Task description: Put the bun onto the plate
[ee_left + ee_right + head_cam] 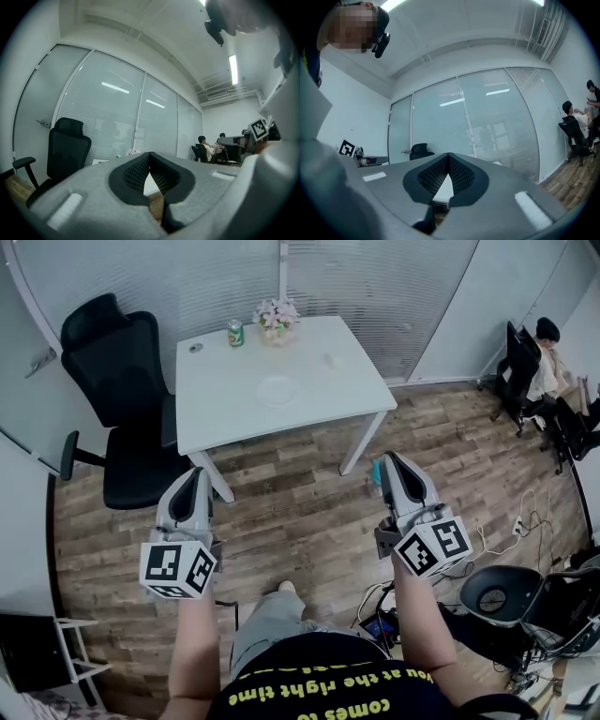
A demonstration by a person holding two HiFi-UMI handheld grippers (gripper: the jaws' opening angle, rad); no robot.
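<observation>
Standing well off the table (319, 404) w/ left gripper (195, 476) & right gripper (390, 461) both closed, empty; get close first, open jaws before the small bun (330, 360), near plate (277, 390).

Table (225, 399): smooth matt white top; floor (300, 512): brown wood-grain planks, dull finish; chair (131, 474): black cloth; left gripper (199, 476) and right gripper (389, 461): matt grey plastic shells; pads (137, 173): black, ribbed, rubbery-looking; wall (375, 287): glass.
</observation>
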